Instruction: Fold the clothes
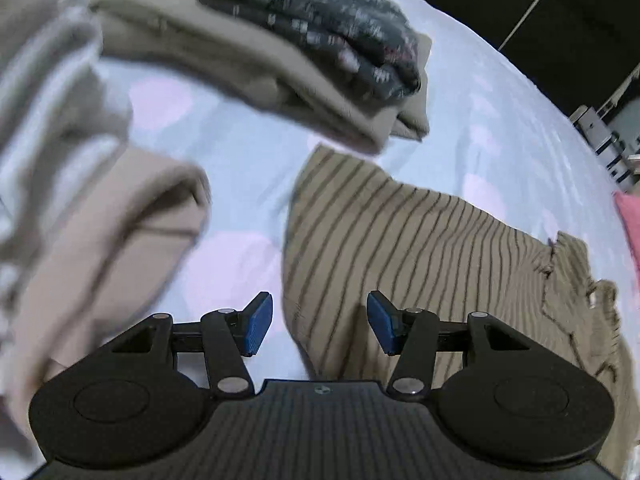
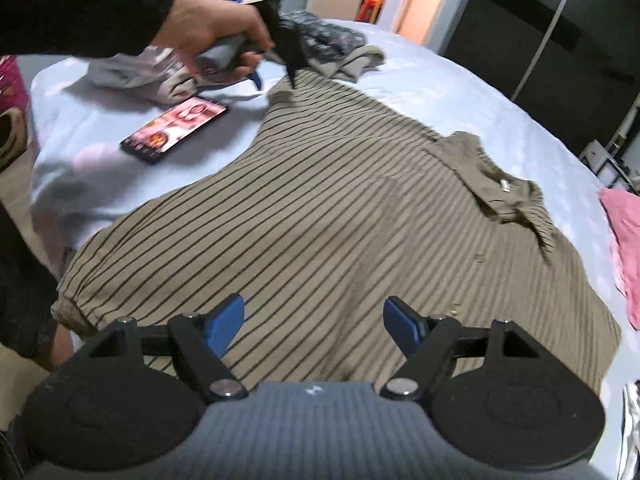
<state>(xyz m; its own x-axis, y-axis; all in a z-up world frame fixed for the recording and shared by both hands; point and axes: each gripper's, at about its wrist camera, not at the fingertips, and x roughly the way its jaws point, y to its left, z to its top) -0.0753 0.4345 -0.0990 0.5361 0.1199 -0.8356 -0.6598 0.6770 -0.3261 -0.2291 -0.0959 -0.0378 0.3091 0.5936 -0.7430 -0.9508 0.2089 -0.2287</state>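
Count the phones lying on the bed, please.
1. The phone lies screen-up on the bed, left of the striped shirt, below the left gripper. Others may be hidden under the clothes.

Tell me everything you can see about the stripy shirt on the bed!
The striped shirt is olive-tan with thin dark lines across it and looks like soft knit cloth. It lies spread out and unfolded on the pale bed sheet, a bit wrinkled. Its rumpled collar shows a small white tag, with little buttons below it. One cuffed sleeve end reaches the bed's near edge. The left gripper hovers open at its far corner; the right gripper is open above its near part.
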